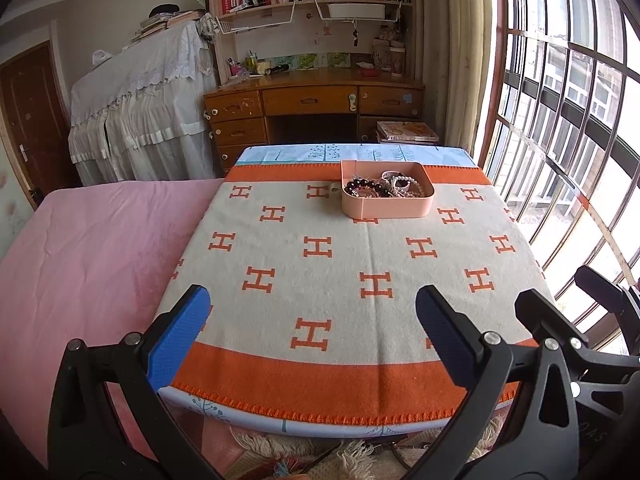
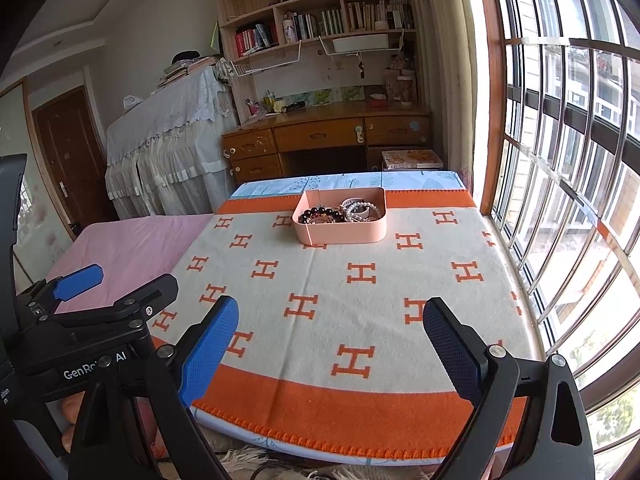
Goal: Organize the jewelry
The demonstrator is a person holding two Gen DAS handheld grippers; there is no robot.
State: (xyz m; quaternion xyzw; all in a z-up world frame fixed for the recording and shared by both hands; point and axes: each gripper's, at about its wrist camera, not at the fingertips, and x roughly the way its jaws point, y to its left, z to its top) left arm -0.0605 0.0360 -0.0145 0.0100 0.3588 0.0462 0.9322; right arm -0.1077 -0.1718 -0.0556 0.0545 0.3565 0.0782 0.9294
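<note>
Bright window (image 1: 560,128) daylight, fisheye-warped edges

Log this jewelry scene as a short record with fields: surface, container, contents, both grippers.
surface: table under an orange-and-cream H-pattern blanket
container: pink tray, near the blanket's far edge
contents: tangled beaded bracelets, dark and pearl-white, all inside the tray
left gripper: open, holding nothing, over the near edge
right gripper: open, holding nothing, over the near edge
jewelry outside tray: none visible
</note>
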